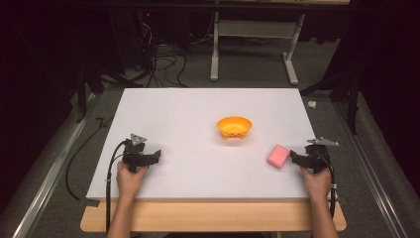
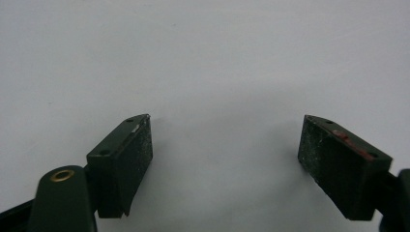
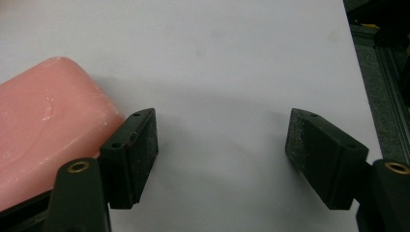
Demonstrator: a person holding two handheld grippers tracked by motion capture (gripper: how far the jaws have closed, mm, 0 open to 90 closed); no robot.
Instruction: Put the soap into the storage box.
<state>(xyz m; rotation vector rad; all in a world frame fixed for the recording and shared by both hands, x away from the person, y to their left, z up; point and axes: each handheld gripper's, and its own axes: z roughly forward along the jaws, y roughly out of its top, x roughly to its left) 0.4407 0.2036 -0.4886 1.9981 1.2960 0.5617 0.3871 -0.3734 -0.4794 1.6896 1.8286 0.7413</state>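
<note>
While the pink soap bar (image 1: 278,156) lies on the white board (image 1: 188,114), just beside the right gripper (image 1: 297,158), whose released jaws grasp nothing, the orange bowl (image 1: 234,126) sits farther off, and the left gripper (image 1: 154,156), likewise spread, rests well apart.

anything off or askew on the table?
Nothing stands out. The orange bowl sits upright, the pink soap bar lies flat beside the open right gripper, outside its fingers. Left gripper is open too.
</note>
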